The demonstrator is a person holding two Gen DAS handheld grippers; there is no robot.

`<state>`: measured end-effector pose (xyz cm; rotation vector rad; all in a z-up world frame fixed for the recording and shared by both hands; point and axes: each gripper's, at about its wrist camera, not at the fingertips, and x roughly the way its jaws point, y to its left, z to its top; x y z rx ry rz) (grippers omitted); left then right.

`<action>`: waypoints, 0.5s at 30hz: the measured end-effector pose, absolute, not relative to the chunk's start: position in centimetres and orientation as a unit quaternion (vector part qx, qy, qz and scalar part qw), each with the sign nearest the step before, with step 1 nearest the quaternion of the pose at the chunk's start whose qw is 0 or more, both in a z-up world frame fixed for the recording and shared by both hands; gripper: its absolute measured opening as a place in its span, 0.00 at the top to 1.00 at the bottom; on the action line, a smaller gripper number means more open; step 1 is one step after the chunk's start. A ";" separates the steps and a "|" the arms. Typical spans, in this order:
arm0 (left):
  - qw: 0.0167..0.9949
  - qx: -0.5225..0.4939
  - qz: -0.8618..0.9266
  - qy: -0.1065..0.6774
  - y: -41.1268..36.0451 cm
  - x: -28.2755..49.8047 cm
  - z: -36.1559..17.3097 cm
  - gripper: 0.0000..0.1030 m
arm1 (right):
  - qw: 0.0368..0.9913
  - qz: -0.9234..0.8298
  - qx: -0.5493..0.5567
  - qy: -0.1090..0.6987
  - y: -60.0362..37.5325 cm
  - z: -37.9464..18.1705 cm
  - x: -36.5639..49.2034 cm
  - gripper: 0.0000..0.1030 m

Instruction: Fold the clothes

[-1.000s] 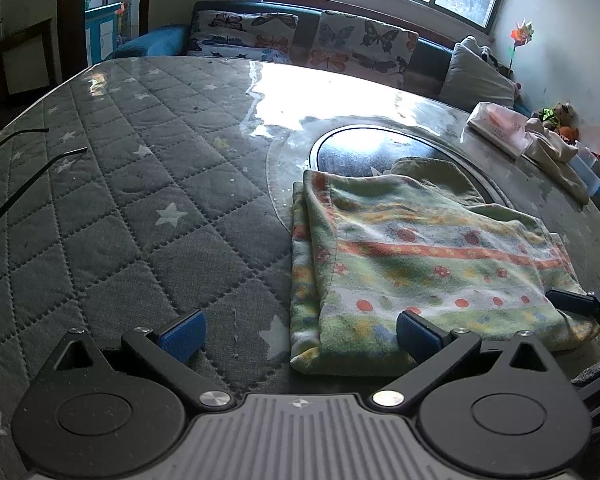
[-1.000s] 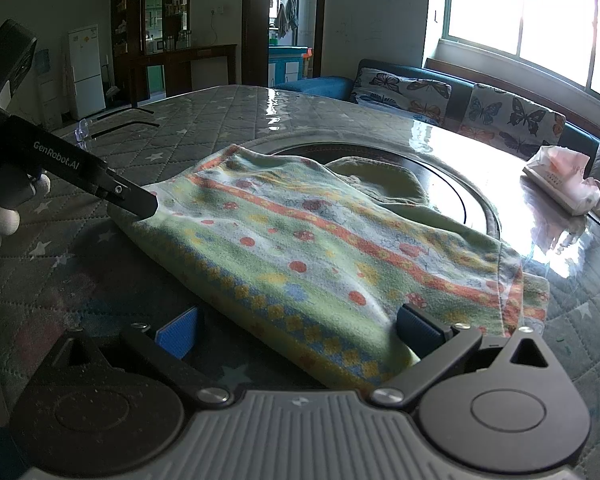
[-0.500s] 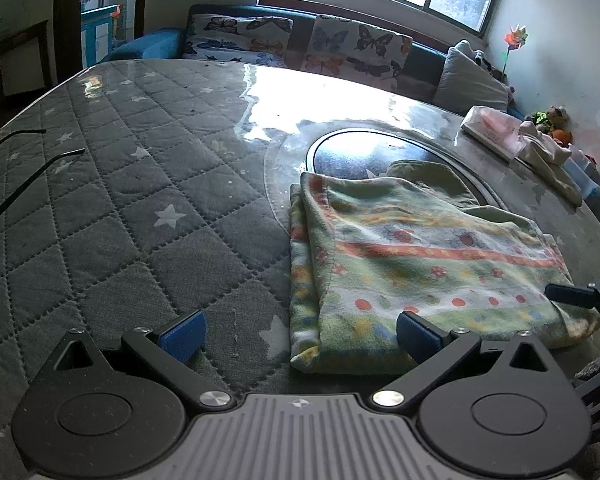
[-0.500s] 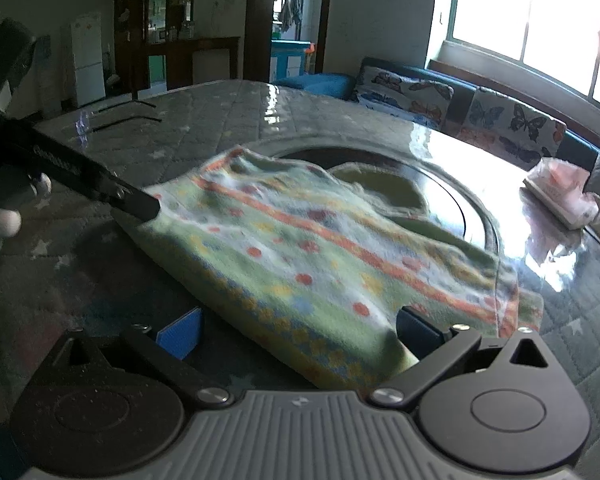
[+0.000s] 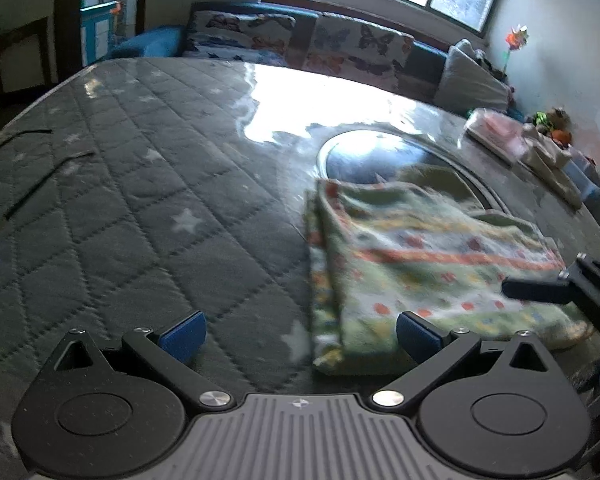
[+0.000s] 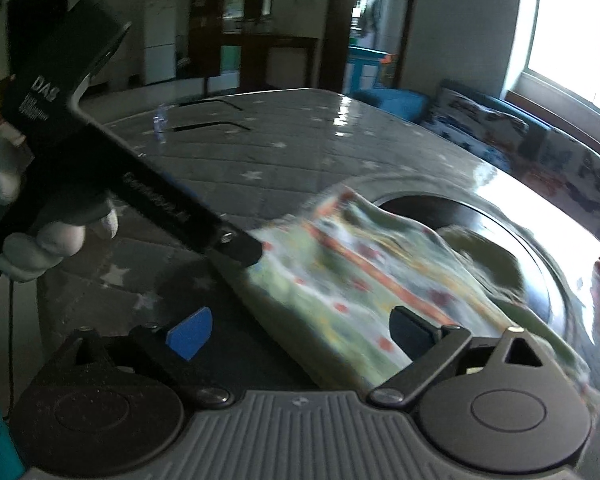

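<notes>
The left gripper (image 5: pixel 298 336) hovers low over the quilted grey tabletop (image 5: pixel 148 208) with its jaws spread wide and empty, its right blue pad (image 5: pixel 414 338) just over the near edge of the folded green patterned cloth (image 5: pixel 424 264), which lies ahead and to the right of those jaws. The right gripper (image 6: pixel 296 330) likewise has its jaws wide apart, holding nothing, the blurred cloth lying ahead of and between them. In the right wrist view the left gripper's finger tip touches the cloth's near left corner.

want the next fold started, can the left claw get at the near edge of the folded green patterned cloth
Probably yes: the left claw is open, its right fingertip already over the green patterned cloth's near edge, nothing between them.
</notes>
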<state>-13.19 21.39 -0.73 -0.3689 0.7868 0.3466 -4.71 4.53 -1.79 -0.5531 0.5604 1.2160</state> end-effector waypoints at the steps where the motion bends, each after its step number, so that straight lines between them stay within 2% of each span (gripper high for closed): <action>1: 0.893 -0.181 0.171 0.374 21.7 -13.4 -0.5 0.01 | 0.746 0.560 -0.256 0.255 5.0 -1.8 -4.9 0.10; 3: 0.894 -0.191 0.180 0.363 22.5 -13.6 0.0 0.01 | 0.737 0.567 -0.266 0.253 6.0 -1.9 -5.4 0.18; 7: 0.892 -0.222 0.184 0.348 24.0 -13.6 0.8 0.05 | 0.724 0.581 -0.282 0.243 7.7 -2.1 -6.5 0.27; 10: 0.887 -0.248 0.178 0.345 24.5 -13.1 1.0 0.07 | 0.716 0.587 -0.297 0.235 8.9 -2.4 -7.4 0.39; 13: 0.880 -0.275 0.170 0.347 24.9 -12.4 0.8 0.07 | 0.719 0.577 -0.312 0.230 9.8 -2.8 -7.8 0.52; 15: 0.875 -0.292 0.165 0.348 25.1 -12.0 0.8 0.07 | 0.726 0.569 -0.310 0.231 10.0 -2.8 -7.6 0.69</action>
